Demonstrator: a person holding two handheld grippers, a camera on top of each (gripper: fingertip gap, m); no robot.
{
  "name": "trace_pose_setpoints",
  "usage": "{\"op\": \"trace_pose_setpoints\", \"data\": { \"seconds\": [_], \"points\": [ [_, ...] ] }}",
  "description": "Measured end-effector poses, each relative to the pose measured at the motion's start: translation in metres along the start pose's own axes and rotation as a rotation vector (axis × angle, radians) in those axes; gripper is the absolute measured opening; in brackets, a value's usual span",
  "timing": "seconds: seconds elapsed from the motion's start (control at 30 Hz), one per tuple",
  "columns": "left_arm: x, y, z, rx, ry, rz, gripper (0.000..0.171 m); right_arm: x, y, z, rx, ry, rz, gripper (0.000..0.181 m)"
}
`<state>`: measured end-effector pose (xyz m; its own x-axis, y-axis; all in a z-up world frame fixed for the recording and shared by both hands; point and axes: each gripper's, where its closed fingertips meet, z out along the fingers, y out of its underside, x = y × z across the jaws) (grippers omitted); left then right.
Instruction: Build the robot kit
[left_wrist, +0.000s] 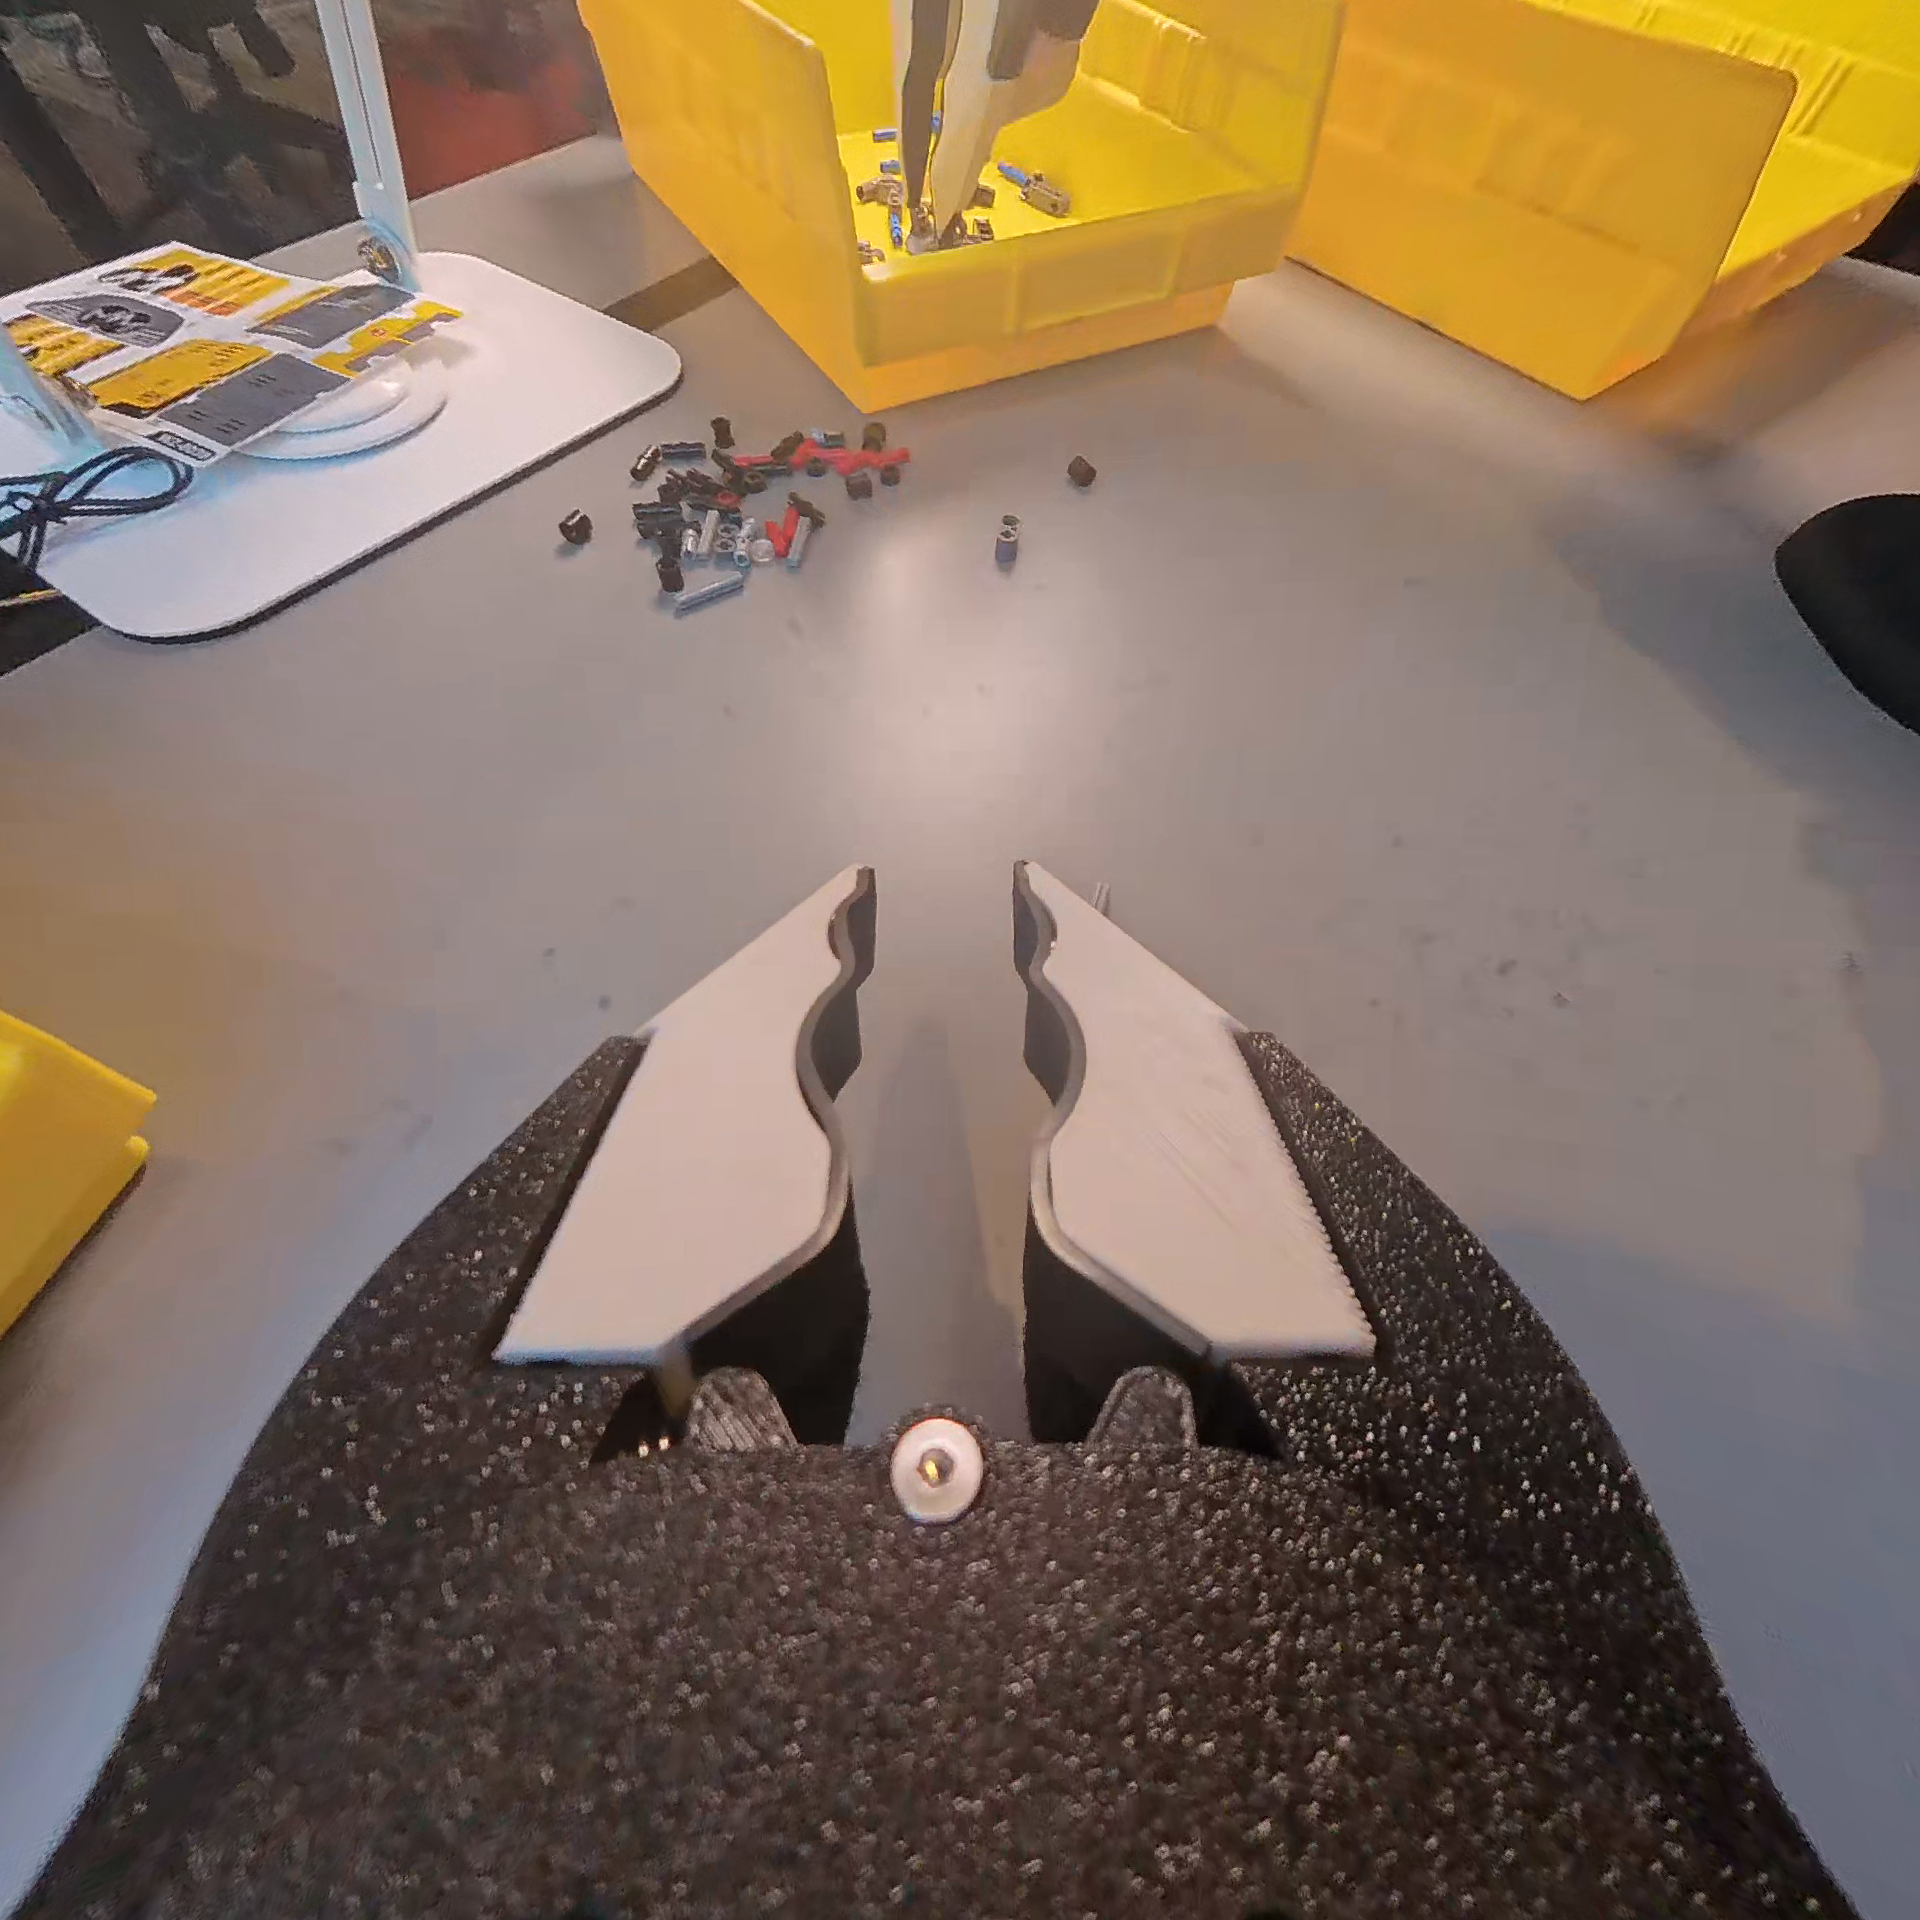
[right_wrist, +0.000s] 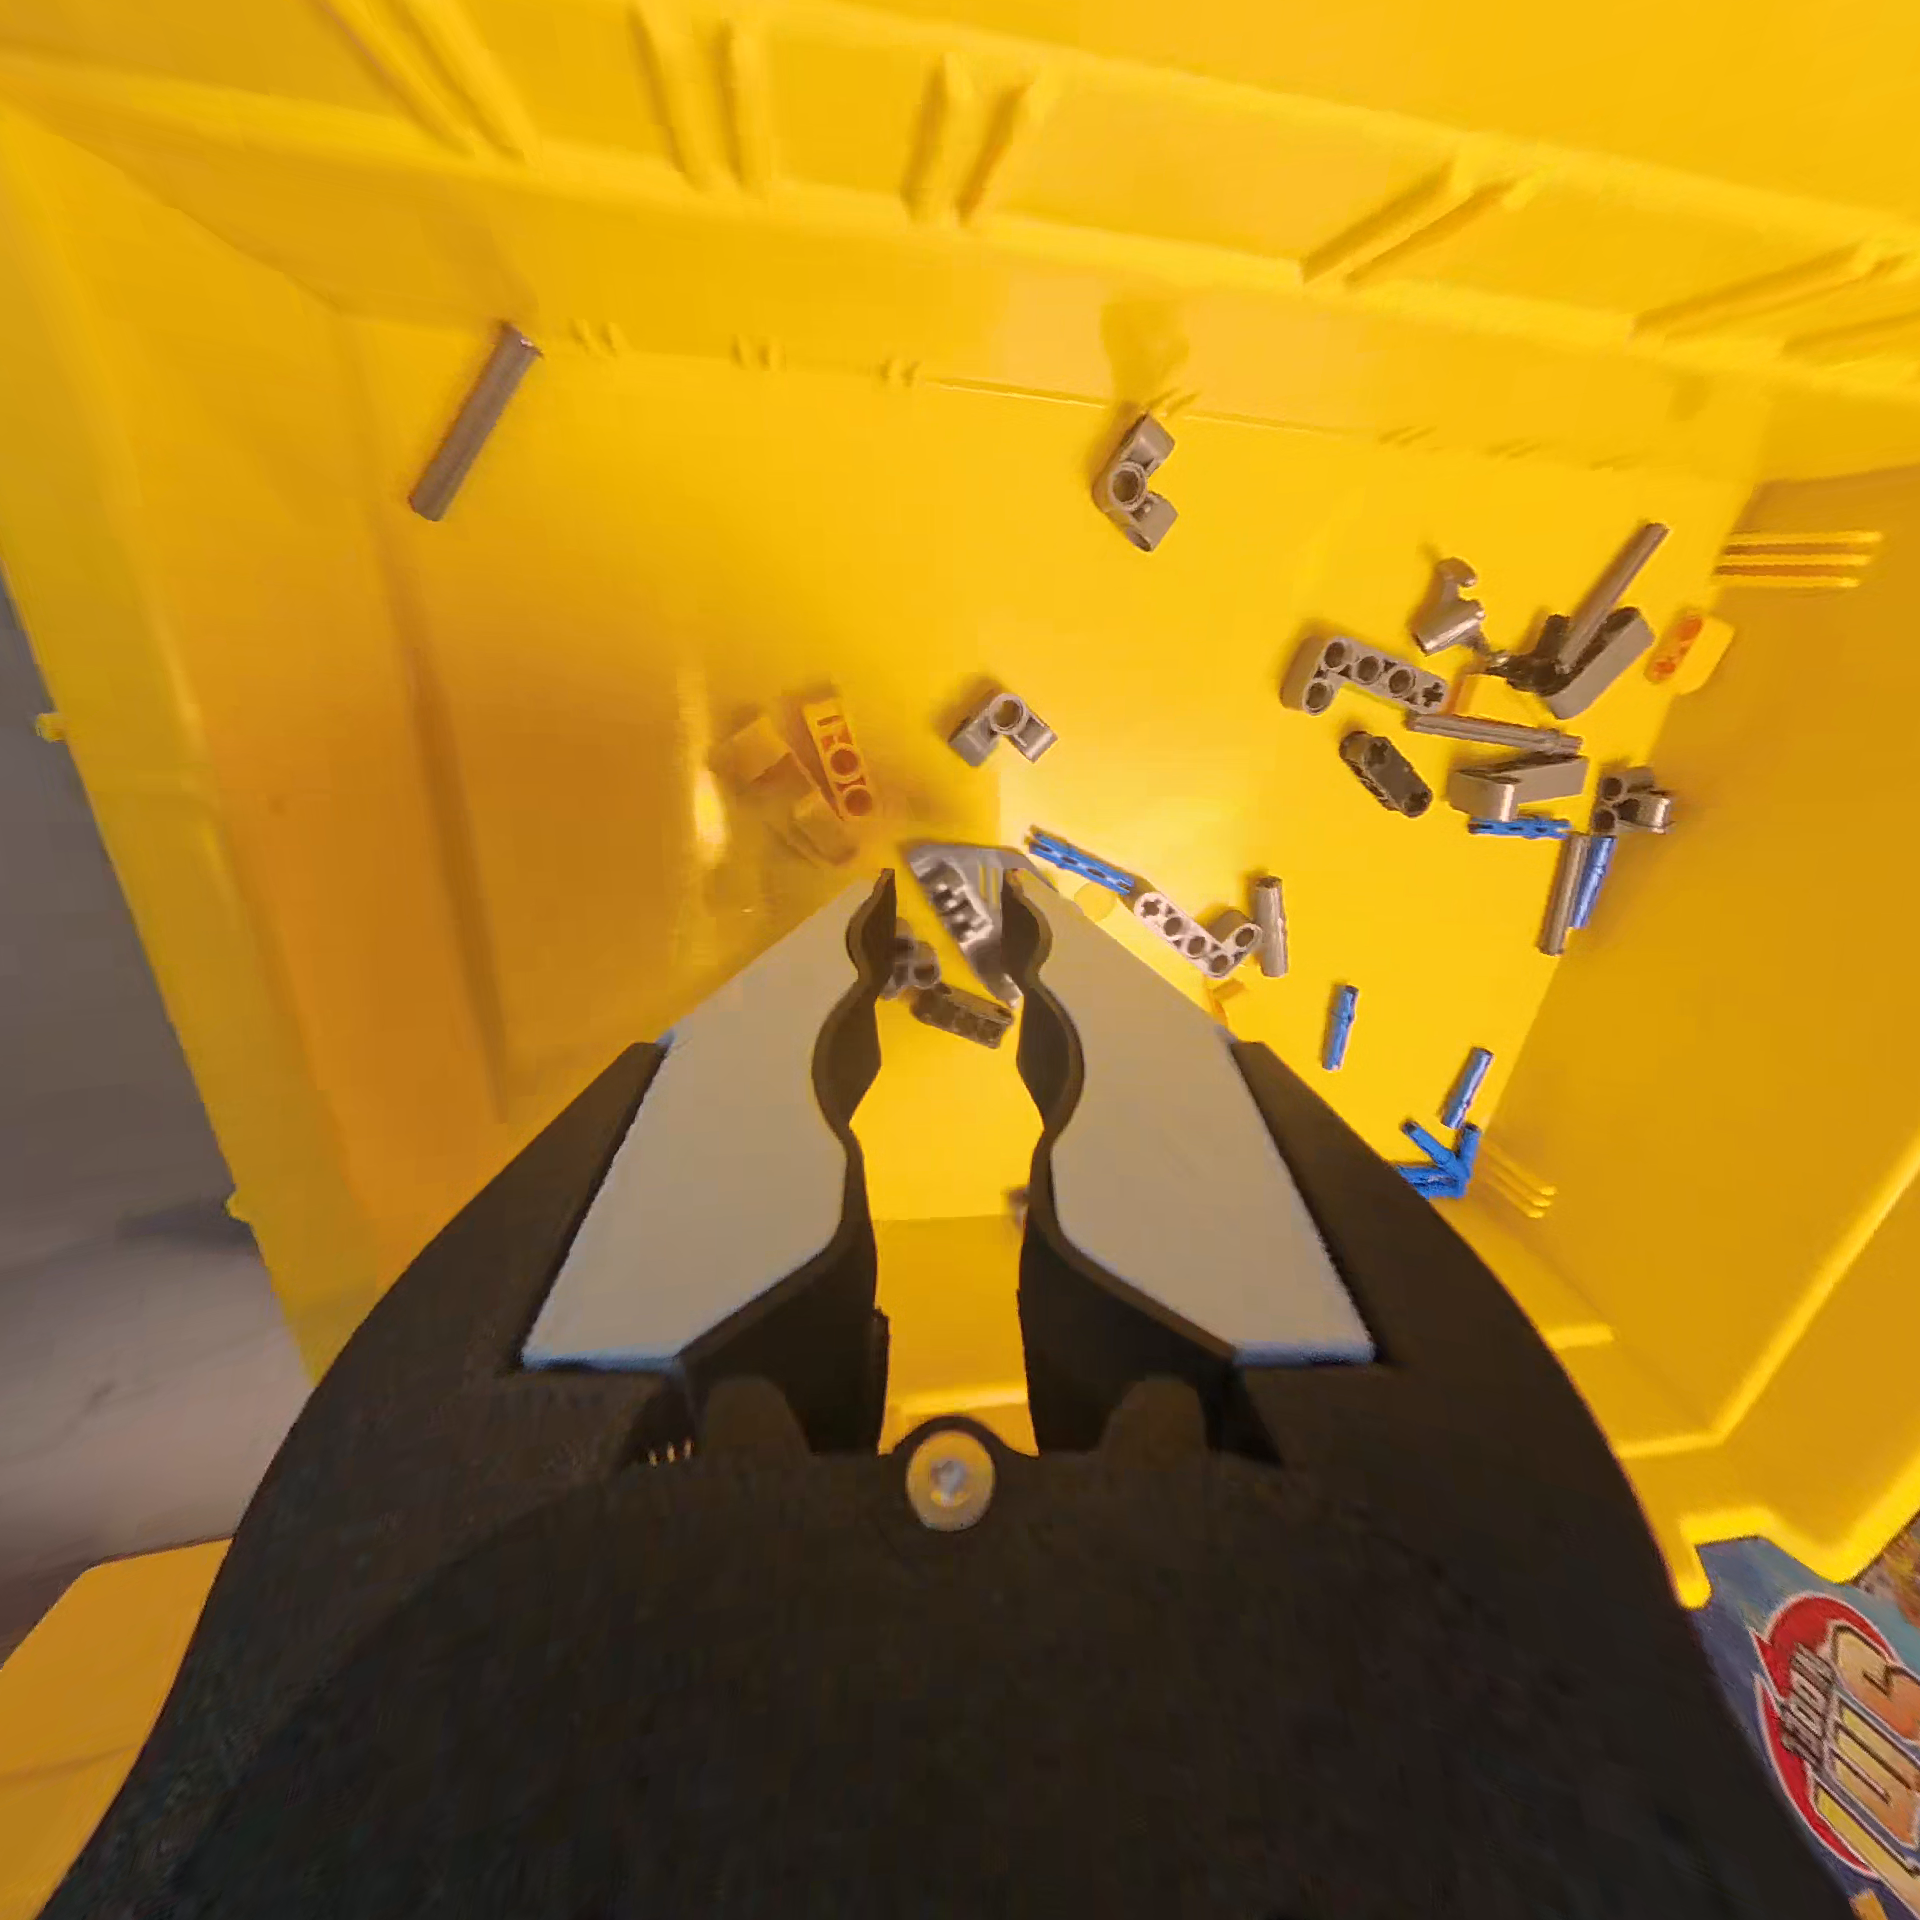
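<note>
Grey table (left_wrist: 1143, 727) – left gripper (left_wrist: 943, 883) hovers over bare top w/ jaws apart, gripping nothing; small parts pile (left_wrist: 748, 499) well ahead. Yellow bin (right_wrist: 623, 520): right gripper (right_wrist: 943, 894) jaws apart around grey curved piece (right_wrist: 961, 904) – long axis runs away, slightly left.

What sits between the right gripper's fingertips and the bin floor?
A curved light-grey plastic piece and small dark-grey connectors lie between the open right gripper fingers inside the yellow plastic bin.
</note>
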<state>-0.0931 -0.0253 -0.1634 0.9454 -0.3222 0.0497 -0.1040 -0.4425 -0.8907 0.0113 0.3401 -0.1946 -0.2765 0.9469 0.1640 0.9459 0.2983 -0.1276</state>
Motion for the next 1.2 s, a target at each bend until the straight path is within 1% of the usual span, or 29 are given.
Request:
{"op": "trace_pose_setpoints", "data": {
  "seconds": [0.13, 0.2, 0.27, 0.33, 0.43, 0.53, 0.7, 0.73, 0.77, 0.8, 0.87, 0.9, 0.93, 1.0, 1.03, 1.1, 1.17, 1.2],
  "points": [
    [0.002, 0.000, 0.001, 0.004, 0.012, -0.007, 0.025, 0.038, 0.021, -0.002, -0.072, 0.085, 0.054, 0.020],
    [0.003, 0.004, 0.003, -0.012, 0.015, 0.010, 0.025, 0.062, 0.039, -0.006, -0.150, 0.158, 0.040, 0.020],
    [0.005, 0.008, 0.006, -0.032, 0.016, 0.025, 0.025, 0.073, 0.051, -0.007, -0.198, 0.158, 0.013, 0.020],
    [0.005, 0.010, 0.007, -0.044, 0.019, 0.031, 0.025, 0.082, 0.054, -0.008, -0.207, 0.169, -0.004, 0.020],
    [0.006, 0.010, 0.007, -0.041, 0.021, 0.029, 0.025, 0.079, 0.049, -0.003, -0.190, 0.107, -0.031, 0.020],
    [0.005, 0.010, 0.007, -0.043, 0.022, 0.022, 0.025, 0.080, 0.048, 0.004, -0.208, 0.098, -0.068, 0.020],
    [0.006, 0.012, 0.008, -0.054, 0.029, 0.024, 0.025, 0.071, 0.044, 0.017, -0.219, 0.022, -0.062, 0.019],
    [0.006, 0.012, 0.008, -0.055, 0.031, 0.025, 0.025, 0.071, 0.047, 0.019, -0.238, 0.019, -0.061, 0.015],
    [0.007, 0.012, 0.008, -0.055, 0.032, 0.025, 0.025, 0.068, 0.049, 0.021, -0.255, 0.002, -0.061, 0.007],
    [0.007, 0.012, 0.008, -0.055, 0.034, 0.024, 0.025, 0.065, 0.048, 0.020, -0.258, -0.022, -0.052, 0.007],
    [0.007, 0.012, 0.008, -0.053, 0.035, 0.021, 0.025, 0.036, 0.046, 0.013, -0.248, -0.213, 0.024, 0.007],
    [0.007, 0.011, 0.008, -0.052, 0.036, 0.019, 0.025, 0.029, 0.046, 0.008, -0.264, -0.263, 0.043, 0.008],
    [0.007, 0.011, 0.008, -0.051, 0.038, 0.016, 0.025, 0.027, 0.045, 0.003, -0.265, -0.281, 0.052, 0.008],
    [0.007, 0.011, 0.008, -0.052, 0.044, 0.012, 0.025, 0.031, 0.027, -0.006, -0.165, -0.296, 0.095, 0.016],
    [0.007, 0.012, 0.008, -0.054, 0.046, 0.010, 0.025, 0.041, 0.015, -0.010, -0.091, -0.268, 0.116, 0.017],
    [0.007, 0.012, 0.008, -0.058, 0.048, 0.011, 0.025, 0.069, -0.008, -0.012, 0.057, -0.160, 0.159, 0.018],
    [0.008, 0.012, 0.009, -0.059, 0.049, 0.013, 0.025, 0.098, -0.021, -0.008, 0.151, -0.029, 0.221, 0.018],
    [0.008, 0.012, 0.008, -0.059, 0.049, 0.014, 0.025, 0.108, -0.025, -0.005, 0.180, 0.013, 0.259, 0.018]
  ]
}}
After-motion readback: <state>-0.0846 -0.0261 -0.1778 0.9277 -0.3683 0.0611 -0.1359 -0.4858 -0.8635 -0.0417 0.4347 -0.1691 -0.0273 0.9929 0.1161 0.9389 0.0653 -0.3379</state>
